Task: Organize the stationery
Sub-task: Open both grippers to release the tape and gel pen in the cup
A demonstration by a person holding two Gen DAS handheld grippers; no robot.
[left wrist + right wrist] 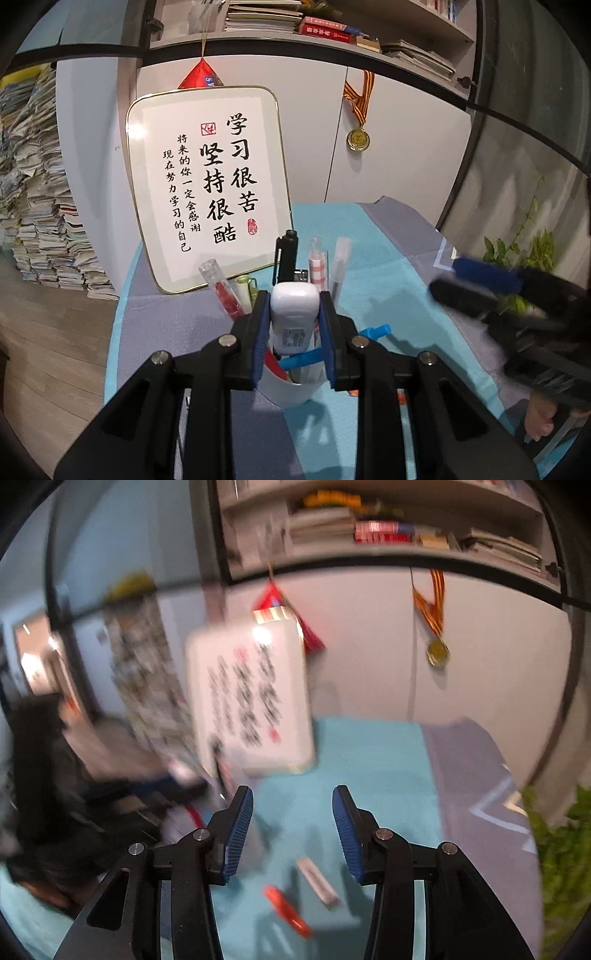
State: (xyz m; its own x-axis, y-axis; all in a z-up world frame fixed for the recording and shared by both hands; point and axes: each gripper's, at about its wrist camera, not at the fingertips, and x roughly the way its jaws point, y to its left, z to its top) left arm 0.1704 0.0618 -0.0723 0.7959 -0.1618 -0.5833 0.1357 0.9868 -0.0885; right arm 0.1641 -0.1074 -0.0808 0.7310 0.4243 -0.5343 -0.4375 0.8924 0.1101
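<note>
My left gripper (294, 306) is shut on a white correction-tape case (294, 317) and holds it just above a white pen cup (291, 387). The cup holds a black pen (285, 254), clear pens, a red pen (227, 295) and a blue pen (306, 358). My right gripper (291, 823) is open and empty above the teal cloth (369, 760); it shows blurred at the right of the left wrist view (480, 288). An orange pen (288, 910) and a grey-white eraser-like bar (319, 882) lie on the cloth below it. The right wrist view is motion-blurred.
A framed calligraphy board (207, 184) leans on the white cabinet behind the cup. A medal (358, 138) hangs on the cabinet. Stacked papers (40, 192) stand at the left, a green plant (524, 247) at the right. The table edge curves at the left.
</note>
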